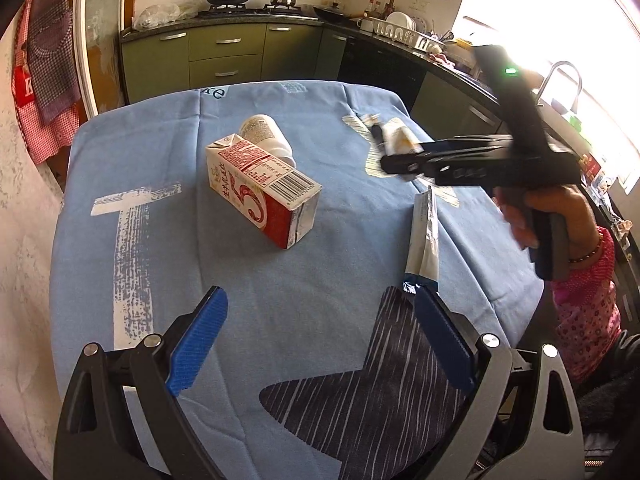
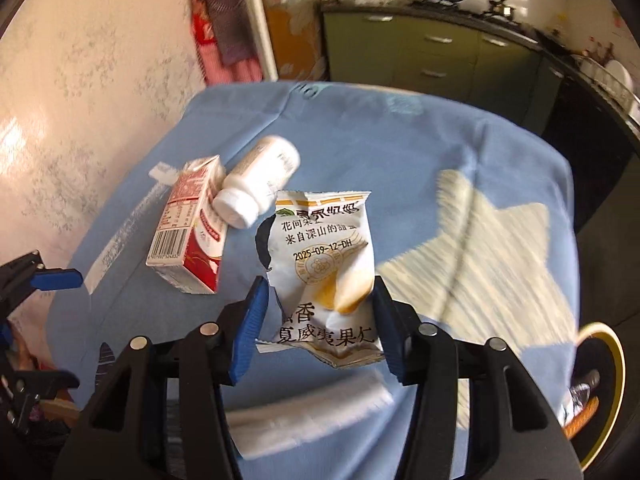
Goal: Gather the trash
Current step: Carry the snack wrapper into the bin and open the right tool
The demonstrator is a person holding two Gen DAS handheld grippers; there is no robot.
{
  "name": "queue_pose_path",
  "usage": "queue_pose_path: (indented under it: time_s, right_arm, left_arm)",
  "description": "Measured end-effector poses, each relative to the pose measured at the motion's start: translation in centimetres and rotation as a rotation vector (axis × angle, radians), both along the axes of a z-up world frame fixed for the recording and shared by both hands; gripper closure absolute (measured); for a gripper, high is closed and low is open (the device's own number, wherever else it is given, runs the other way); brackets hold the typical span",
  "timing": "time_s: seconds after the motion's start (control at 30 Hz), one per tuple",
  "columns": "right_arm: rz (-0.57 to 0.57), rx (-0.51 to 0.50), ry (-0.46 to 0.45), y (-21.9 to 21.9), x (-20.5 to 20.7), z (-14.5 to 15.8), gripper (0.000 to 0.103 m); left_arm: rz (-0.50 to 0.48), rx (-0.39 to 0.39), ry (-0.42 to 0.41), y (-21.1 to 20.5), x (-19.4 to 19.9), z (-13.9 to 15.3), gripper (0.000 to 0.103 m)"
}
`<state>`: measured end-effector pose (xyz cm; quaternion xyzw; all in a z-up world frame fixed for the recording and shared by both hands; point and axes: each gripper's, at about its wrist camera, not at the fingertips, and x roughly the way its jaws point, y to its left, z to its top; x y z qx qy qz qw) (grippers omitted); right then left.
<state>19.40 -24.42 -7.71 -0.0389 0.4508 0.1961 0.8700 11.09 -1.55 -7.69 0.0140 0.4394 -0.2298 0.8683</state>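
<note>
Trash on the blue-clothed bench is partly gathered: the red milk carton lies at its middle, a white pill bottle touching its far side, a flattened silver-blue wrapper to the right. The right hand-held gripper has its jaws about half closed on a torn snack packet, lifted clear of the cloth. To carry it well, I judge, keep the pinch firm, since the packet is limp and may slip. The left hand-held gripper gapes wide and empty. Green kitchen cabinets line the far wall.
</note>
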Motion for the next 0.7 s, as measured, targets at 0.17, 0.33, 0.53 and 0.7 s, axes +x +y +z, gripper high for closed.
queue_pose_path:
  time_s: [0.17,0.33,0.53,0.7]
  right_arm:
    - [-0.231,-0.007,-0.067,-8.7,-3.0,1.7,0.052]
    - [-0.516,-0.05,-0.032,-18.9,-5.5,0.0,0.053]
    - [-0.731,-0.067,0.032,-26.6,-6.4,-4.1,0.053]
    - [-0.757,-0.009,0.011,-27.7,-7.5,-5.1,0.052]
  left_arm:
    - [-0.033,-0.001,-0.002,-1.1,-0.2,-0.1,0.01]
    - [-0.071,0.007,0.008,-2.9,-0.1,-0.5,0.01]
    - [-0.122,0.024,0.021,-5.4,-0.1,-1.0,0.01]
    - [-0.15,0.041,0.026,-7.0,-0.1,-1.0,0.01]
